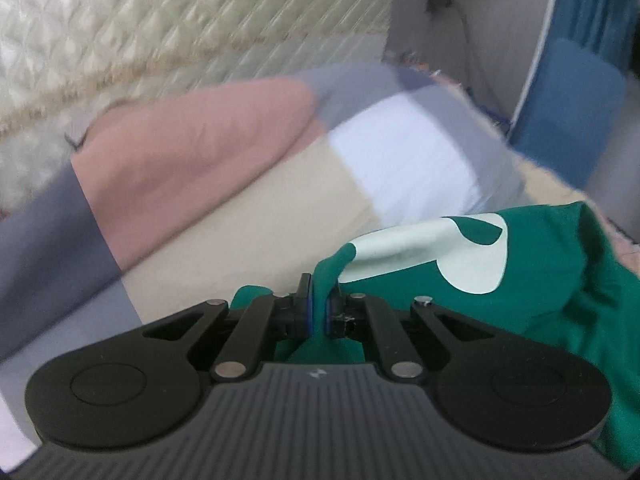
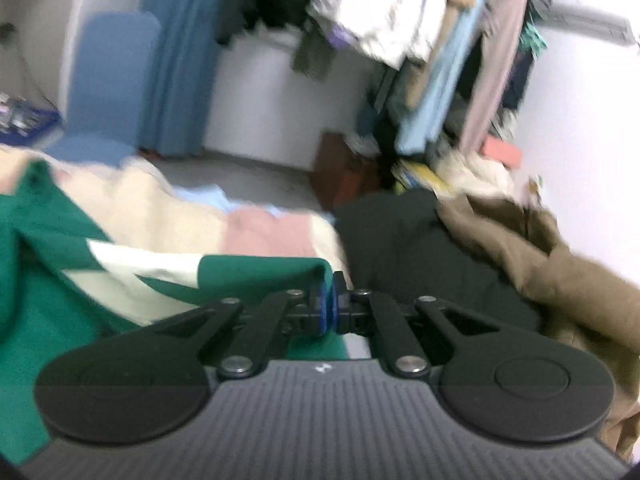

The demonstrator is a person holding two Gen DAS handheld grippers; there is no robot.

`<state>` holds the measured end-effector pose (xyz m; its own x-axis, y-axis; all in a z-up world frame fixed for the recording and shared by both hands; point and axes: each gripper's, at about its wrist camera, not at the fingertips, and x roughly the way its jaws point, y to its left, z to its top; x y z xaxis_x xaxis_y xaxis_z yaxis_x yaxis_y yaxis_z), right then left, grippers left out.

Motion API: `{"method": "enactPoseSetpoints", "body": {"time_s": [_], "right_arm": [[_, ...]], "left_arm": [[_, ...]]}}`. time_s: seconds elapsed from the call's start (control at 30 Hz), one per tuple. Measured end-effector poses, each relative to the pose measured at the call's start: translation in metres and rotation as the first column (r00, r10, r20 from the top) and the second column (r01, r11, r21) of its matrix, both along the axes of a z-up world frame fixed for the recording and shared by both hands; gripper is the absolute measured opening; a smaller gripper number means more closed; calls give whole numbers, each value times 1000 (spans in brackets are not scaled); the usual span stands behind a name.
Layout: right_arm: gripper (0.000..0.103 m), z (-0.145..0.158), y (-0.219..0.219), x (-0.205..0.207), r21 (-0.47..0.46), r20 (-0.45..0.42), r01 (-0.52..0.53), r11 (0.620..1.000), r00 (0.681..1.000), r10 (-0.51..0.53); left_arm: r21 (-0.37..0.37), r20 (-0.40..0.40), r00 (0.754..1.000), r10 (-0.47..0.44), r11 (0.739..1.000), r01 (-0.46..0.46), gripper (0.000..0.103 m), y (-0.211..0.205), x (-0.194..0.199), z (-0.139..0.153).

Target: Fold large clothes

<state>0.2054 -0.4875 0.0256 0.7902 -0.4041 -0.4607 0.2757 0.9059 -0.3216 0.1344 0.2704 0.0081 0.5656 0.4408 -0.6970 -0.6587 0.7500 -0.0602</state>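
Note:
A green garment with a large pale printed mark hangs lifted over the bed. My left gripper is shut on a bunched fold of its green cloth, which runs up between the blue pads. The rest of the cloth spreads to the right in the left wrist view. In the right wrist view the same green garment stretches off to the left, and my right gripper is shut on its folded edge. Both views are blurred by motion.
A patchwork blanket in pink, cream, white and grey covers the bed. A pink pillow lies against the quilted headboard. Dark and brown clothes are heaped at the right. A blue chair and a crowded clothes rack stand beyond the bed.

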Motion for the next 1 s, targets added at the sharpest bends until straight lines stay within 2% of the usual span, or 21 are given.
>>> {"method": "enactPoseSetpoints", "body": {"time_s": [0.1,0.17,0.27,0.43,0.53,0.57,0.63,0.67,0.7,0.77,1.0], "right_arm": [[5,-39,-35,21,74,-48,58,996,997,-55],[5,-66,-55,30,136,-60,77,988,996,-69],[6,-96,-67,37,177,-76,78,981,995,-66],[8,-118,-68,38,237,-66,75,969,996,-61],[9,-109,-67,31,272,-34,71,960,997,-65],[9,-103,-67,28,291,-18,62,955,998,-59],[14,-90,-63,17,314,19,39,949,999,-48],[27,-82,-60,11,325,38,26,945,998,-40],[49,-75,-56,5,338,54,9,941,998,-28],[74,-59,-49,-7,360,103,-33,932,995,-4],[73,-6,5,-45,383,199,-187,905,973,116]], "left_arm": [[25,-31,999,14,1000,-13,7,8,7,-26],[11,-42,999,25,1000,-24,7,12,9,-40],[-15,-40,999,21,1000,-22,8,18,7,-51],[-49,-11,1000,0,999,0,9,21,-2,-51],[-31,-3,1000,-5,1000,4,10,13,-8,-44],[-15,-18,1000,-6,1000,6,14,8,-9,-41],[22,-36,999,-13,1000,14,36,-4,-11,-33],[33,-40,999,-16,999,18,61,-10,-12,-29],[41,-37,999,-14,999,16,65,-12,-13,-25],[47,-13,999,-34,998,34,65,-24,-20,-16],[48,74,984,-163,986,159,65,-77,-43,17]]}}
